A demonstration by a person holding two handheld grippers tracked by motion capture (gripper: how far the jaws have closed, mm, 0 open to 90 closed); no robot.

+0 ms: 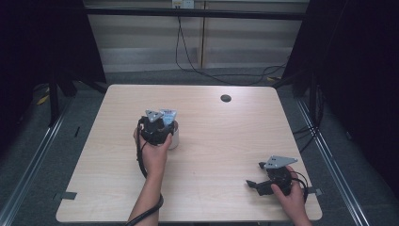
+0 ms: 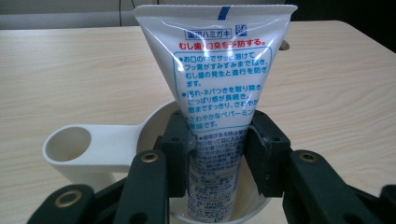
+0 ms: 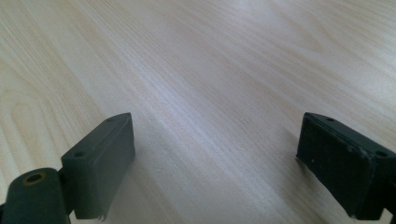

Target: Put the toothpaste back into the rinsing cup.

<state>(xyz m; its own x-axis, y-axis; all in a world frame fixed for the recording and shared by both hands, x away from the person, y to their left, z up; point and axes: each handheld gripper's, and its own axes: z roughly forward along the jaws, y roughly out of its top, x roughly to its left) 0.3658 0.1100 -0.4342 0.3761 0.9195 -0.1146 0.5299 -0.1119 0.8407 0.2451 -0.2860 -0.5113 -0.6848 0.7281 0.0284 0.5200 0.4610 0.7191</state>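
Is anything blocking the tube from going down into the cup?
Nothing visible does. The left gripper is shut on the tube, whose lower end already sits inside the white cup, no other object in it.

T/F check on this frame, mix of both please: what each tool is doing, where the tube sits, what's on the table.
1. The left tool is closed on the toothpaste tube. True.
2. The tube lies flat on the table. False: it stands upright with its lower end inside the white cup.
3. The right tool grips a second tube. False: its jaws are spread apart with only bare tabletop between them.
4. The cup has a side handle with a round hole. True.
5. The right tool rests next to the cup. False: in the high view it is far off, near the table's front right corner.
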